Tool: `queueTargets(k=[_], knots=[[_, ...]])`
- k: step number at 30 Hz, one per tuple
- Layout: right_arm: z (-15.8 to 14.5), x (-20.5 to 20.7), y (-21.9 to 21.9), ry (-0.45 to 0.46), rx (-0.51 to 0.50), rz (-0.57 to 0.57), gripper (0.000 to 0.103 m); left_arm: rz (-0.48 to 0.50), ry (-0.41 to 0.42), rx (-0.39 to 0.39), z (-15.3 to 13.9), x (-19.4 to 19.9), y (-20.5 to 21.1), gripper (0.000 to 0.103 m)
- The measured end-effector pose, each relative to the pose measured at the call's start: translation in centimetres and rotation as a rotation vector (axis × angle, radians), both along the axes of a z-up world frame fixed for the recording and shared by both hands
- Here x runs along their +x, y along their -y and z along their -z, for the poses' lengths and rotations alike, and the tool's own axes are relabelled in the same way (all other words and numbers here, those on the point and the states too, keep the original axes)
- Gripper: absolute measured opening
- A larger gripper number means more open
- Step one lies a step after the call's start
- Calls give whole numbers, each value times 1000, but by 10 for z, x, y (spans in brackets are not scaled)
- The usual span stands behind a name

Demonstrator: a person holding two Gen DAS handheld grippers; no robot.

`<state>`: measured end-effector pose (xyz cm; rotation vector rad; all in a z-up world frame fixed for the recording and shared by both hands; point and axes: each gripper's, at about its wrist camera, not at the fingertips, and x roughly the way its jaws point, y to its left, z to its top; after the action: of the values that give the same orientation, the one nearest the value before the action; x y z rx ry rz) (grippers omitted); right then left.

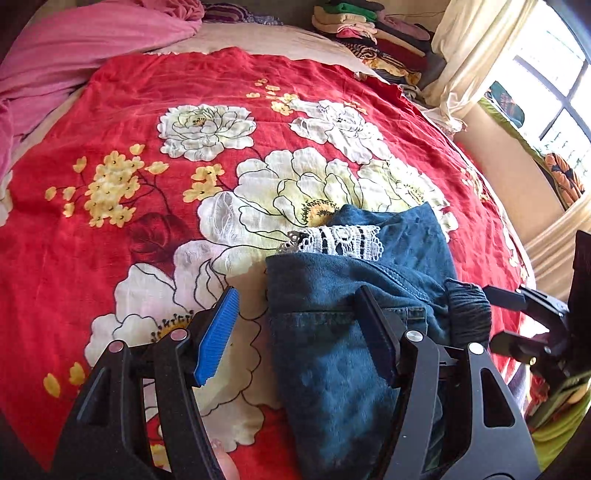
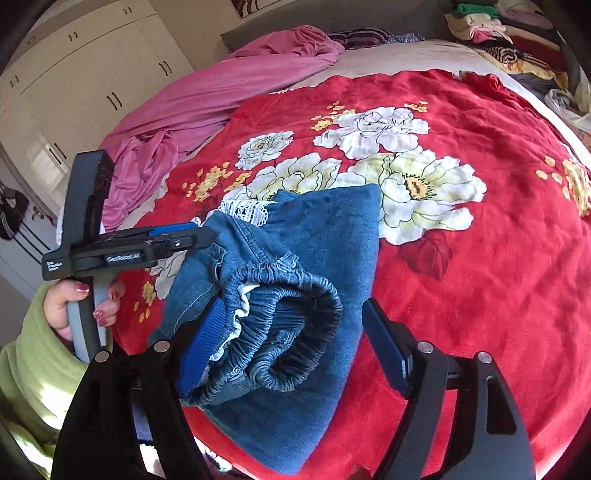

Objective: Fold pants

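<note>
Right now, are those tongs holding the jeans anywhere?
No. Both tongs, left and right, stand open around the folded jeans, neither pinching the cloth.

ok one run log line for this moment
pants: folded bundle on red floral blanket | left tongs: open, over left edge | right tongs: open around waistband, no grip

A bed fills the room, spread with a red blanket (image 1: pixel 155 110) printed with white and yellow flowers. A pink sheet (image 2: pixel 207 96) lies bunched at its far side. Cream wardrobes (image 2: pixel 74 74) line one wall. Daylight pours through a window (image 1: pixel 554 92) beside a cream curtain (image 1: pixel 469 48), near stacked folded clothes (image 1: pixel 369 33).
</note>
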<state>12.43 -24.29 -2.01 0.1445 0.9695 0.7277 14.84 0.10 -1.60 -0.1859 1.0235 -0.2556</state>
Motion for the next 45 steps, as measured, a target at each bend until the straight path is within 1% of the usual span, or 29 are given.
queueTargets(k=[2, 3, 4, 5, 6, 8, 9, 11, 13, 14, 16, 17, 20, 21, 22, 24, 28, 32, 33, 34, 40, 45], knots=[[5, 1, -9, 3, -22, -7, 77, -18, -21, -22, 7, 2, 1, 56], [8, 2, -14, -8, -25, -18, 75, -24, -29, -32, 11, 3, 1, 44], [11, 3, -18, -19, -19, -30, 57, -21, -34, -38, 13, 3, 2, 35], [12, 3, -23, -27, -17, -44, 47, -34, -40, -11, 14, 2, 3, 30], [9, 1, -26, -14, -26, -43, 43, -39, -35, -4, 14, 2, 3, 25], [0, -5, -27, 21, -1, -48, 43, -42, -3, 4, 6, -4, 2, 18], [-4, -8, -26, 38, 5, -49, 43, -48, 20, 8, 1, -8, 0, 17], [-4, -6, -24, 59, -22, -30, 43, -61, 48, 20, -2, -11, -3, 17], [8, 3, -17, 12, -34, 11, 43, -61, 32, 35, 6, -7, -3, 21], [14, 6, -14, -13, -15, 22, 44, -63, 30, 42, 9, -6, -2, 24], [20, 7, -10, -19, -10, 40, 55, -65, 42, 65, 12, -4, 1, 29], [22, 6, -9, -20, -14, 47, 57, -70, 45, 71, 13, -5, 0, 33], [25, 5, -6, -35, -13, 69, 63, -76, 45, 56, 11, -6, -3, 36], [23, 2, -6, -29, -31, 77, 69, -77, 47, 57, 9, -7, -3, 38], [19, 0, -7, -18, -46, 79, 70, -76, 50, 60, 7, -8, -2, 39], [11, -6, -10, 13, -75, 79, 70, -72, 57, 72, 2, -12, 0, 41], [-5, -17, -10, 67, -98, 86, 70, -54, 77, 66, -9, -22, 7, 46], [-19, -29, -4, 101, -72, 102, 72, -41, 97, 69, -21, -33, 14, 52], [-23, -32, -3, 111, -67, 108, 76, -38, 108, 67, -26, -37, 16, 54], [-27, -35, -3, 124, -66, 112, 79, -36, 120, 67, -30, -41, 17, 55], [-46, -52, 3, 183, -56, 128, 80, -25, 164, 72, -51, -62, 23, 64], [-56, -62, 6, 212, -57, 142, 81, -17, 187, 66, -64, -76, 25, 73]])
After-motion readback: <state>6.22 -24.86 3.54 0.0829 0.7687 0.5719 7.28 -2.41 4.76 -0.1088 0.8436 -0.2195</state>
